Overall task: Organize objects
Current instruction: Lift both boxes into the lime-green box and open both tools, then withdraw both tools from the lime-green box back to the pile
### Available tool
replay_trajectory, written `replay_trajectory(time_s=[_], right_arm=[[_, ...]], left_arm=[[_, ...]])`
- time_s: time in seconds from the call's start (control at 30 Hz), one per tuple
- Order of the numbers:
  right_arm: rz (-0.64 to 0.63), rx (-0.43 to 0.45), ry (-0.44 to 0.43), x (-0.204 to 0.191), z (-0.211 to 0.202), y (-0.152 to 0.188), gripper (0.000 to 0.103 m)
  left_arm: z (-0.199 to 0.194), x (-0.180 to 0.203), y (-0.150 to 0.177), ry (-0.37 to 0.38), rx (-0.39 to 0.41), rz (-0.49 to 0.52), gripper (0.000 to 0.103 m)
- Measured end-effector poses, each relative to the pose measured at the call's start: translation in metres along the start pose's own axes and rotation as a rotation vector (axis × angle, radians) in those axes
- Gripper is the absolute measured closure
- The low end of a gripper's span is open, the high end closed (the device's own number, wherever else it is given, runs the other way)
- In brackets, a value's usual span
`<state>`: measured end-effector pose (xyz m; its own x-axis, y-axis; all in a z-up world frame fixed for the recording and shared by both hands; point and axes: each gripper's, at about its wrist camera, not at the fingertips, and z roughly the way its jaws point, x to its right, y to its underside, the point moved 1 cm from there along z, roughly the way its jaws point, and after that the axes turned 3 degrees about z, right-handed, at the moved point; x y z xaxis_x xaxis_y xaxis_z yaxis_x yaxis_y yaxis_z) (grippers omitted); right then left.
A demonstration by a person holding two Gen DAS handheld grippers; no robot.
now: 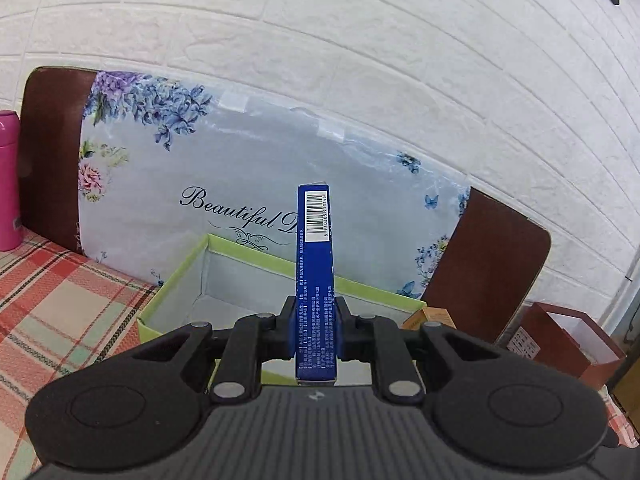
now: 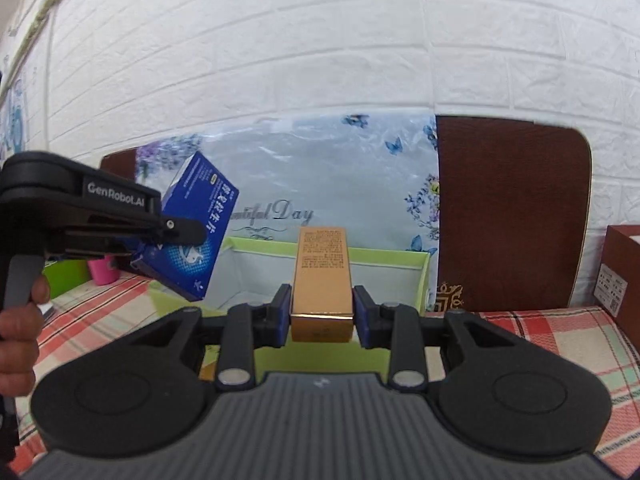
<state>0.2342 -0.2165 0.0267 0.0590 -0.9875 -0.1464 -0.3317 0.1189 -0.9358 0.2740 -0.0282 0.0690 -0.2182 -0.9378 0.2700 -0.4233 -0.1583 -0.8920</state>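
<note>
Blue box (image 1: 314, 280), thin and long, is clamped edge-on between the pads of the left gripper (image 1: 316, 334); its barcode end points away from the camera, up over the green tray (image 1: 172, 280). From the right wrist view the same blue box (image 2: 192, 232) shows its broad printed face, tilted, held in the air above the tray's left end by the left gripper (image 2: 188, 236), with a hand (image 2: 20, 320) on the handle at the picture's left edge.

Gold box (image 2: 322, 280) sits between the fingers of the right gripper (image 2: 322, 312), which are closed narrow on its sides; its far end, with small print, reaches toward the green tray (image 2: 384, 258). The gold box hangs just before the tray's near rim, not inside it.

The tray is open-topped, with pale inner walls, and stands on a plaid cloth (image 1: 60, 300) near the bench's back edge. Behind it a floral board (image 1: 260, 184) with script lettering leans against the white brick wall (image 1: 360, 60). A pink bottle (image 1: 8, 180) stands at the bench's far left. A dark red box (image 1: 568, 340) stands at the right edge; just left of it, past the tray's right corner, a small orange box (image 1: 432, 318) peeks out
</note>
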Motion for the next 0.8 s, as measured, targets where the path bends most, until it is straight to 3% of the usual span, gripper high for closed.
replay_trajectory(time_s=[0.23, 0.3, 0.33, 0.37, 0.4, 0.53, 0.8], right_arm=[[0.007, -0.044, 0.027, 0.014, 0.053, 0.002, 0.072], [0.01, -0.057, 0.023, 0.018, 0.064, 0.002, 0.066], [0.018, -0.068, 0.02, 0.019, 0.067, 0.002, 0.051], [0.024, -0.065, 0.023, 0.019, 0.068, 0.002, 0.044], [0.025, -0.052, 0.027, 0.02, 0.066, 0.002, 0.035], [0.027, -0.015, 0.023, 0.019, 0.055, -0.001, 0.003], [-0.009, 0.034, 0.025, 0.007, 0.009, -0.016, 0.0]], left_arm=[[0.047, -0.009, -0.003, -0.027, -0.022, -0.009, 0.086], [0.054, -0.014, 0.0, -0.044, 0.004, -0.019, 0.078], [0.057, -0.016, 0.001, -0.048, 0.007, -0.023, 0.049], [0.058, -0.017, 0.003, -0.06, 0.004, -0.025, 0.017], [0.058, -0.018, 0.005, -0.08, 0.009, -0.024, 0.011], [0.049, -0.016, 0.009, -0.108, 0.033, 0.024, 0.01], [0.003, 0.002, -0.002, -0.121, 0.057, 0.079, 0.009]])
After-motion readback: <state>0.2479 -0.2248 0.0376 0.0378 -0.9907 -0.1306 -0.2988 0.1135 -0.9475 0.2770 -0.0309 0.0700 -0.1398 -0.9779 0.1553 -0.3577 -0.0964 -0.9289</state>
